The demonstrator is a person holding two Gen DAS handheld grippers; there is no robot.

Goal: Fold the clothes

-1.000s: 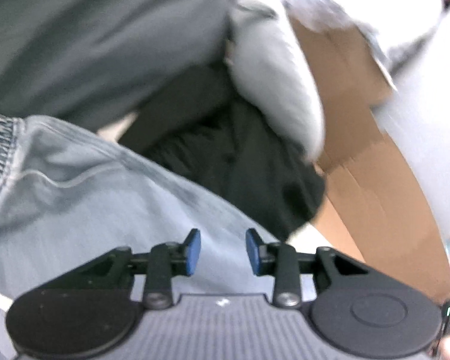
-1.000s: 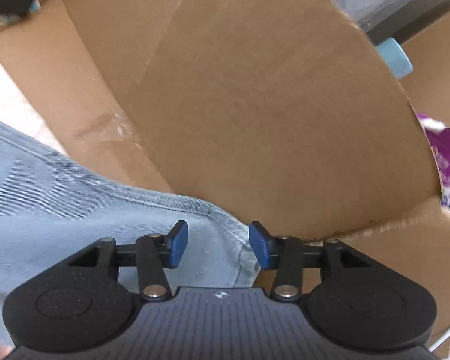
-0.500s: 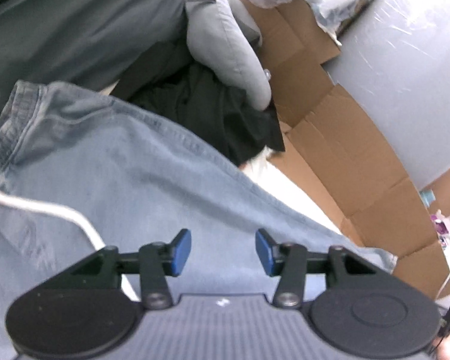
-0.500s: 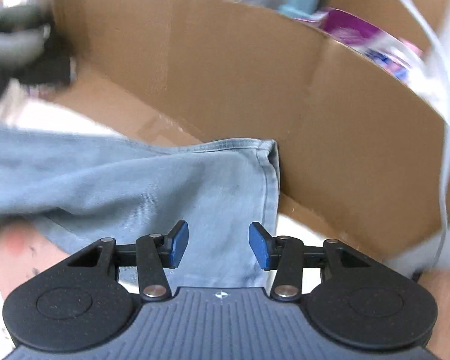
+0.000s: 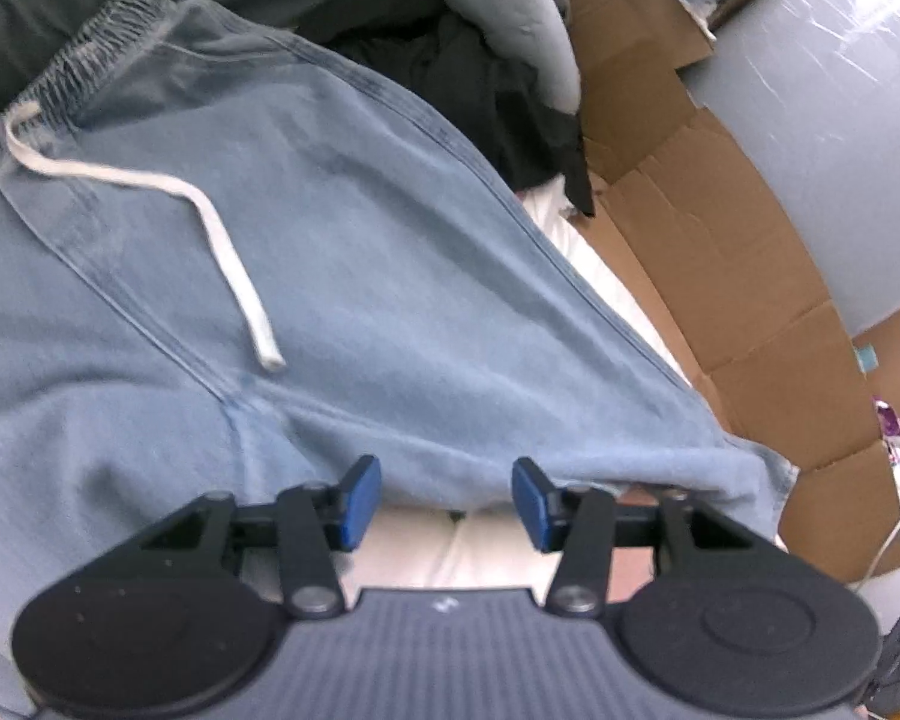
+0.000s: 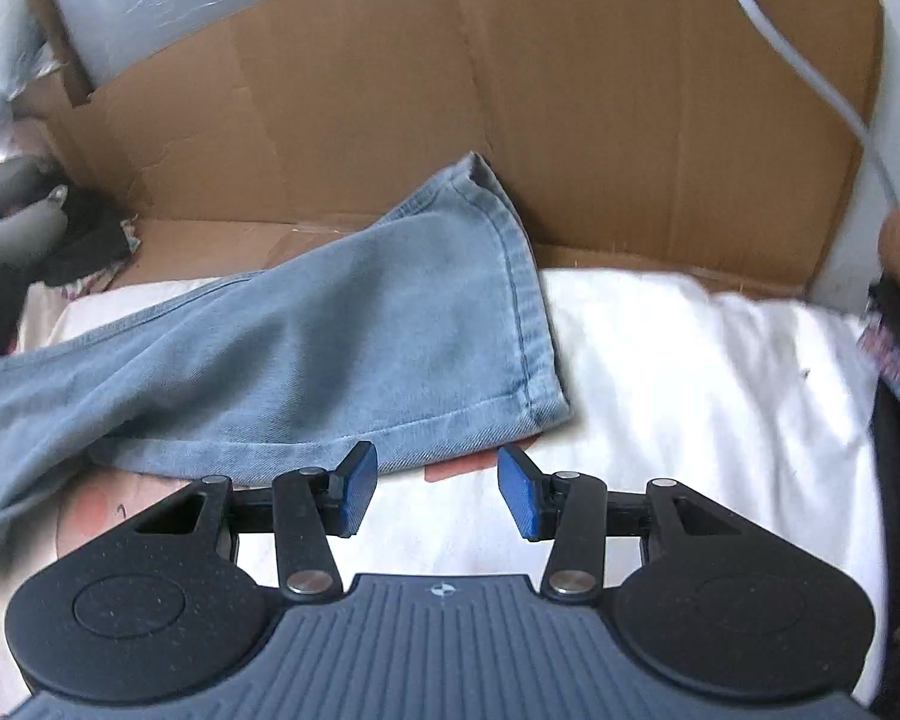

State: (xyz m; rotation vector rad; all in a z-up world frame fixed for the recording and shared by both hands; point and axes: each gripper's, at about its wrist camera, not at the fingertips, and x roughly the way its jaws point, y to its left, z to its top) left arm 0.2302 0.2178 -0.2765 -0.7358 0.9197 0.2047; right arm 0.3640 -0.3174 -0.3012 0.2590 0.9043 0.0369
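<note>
Lying spread on a white sheet (image 6: 690, 360), a pair of light-blue denim trousers (image 5: 360, 276) was seen with its elastic waistband (image 5: 72, 60) and white drawstring (image 5: 222, 240) toward the far left edge of the sheet and its leg hem (image 6: 510, 312) toward the cardboard wall (image 6: 630, 108) at the far edge. The long axis of the trousers ran across both views, from waistband to hem. The left gripper (image 5: 447, 501) was held just short of the crotch seam, its blue fingers (image 5: 360, 498) spread and empty; the right gripper (image 6: 437, 492) was held just before the hem corner, likewise spread with nothing between the jaws. The hem was judged nearer the right gripper, so a fold toward the waistband would fall to it. The second leg could not be made out, and dark garments (image 5: 498, 102) beyond were blurred. The sheet's near edge was hidden by the gripper bodies.
</note>
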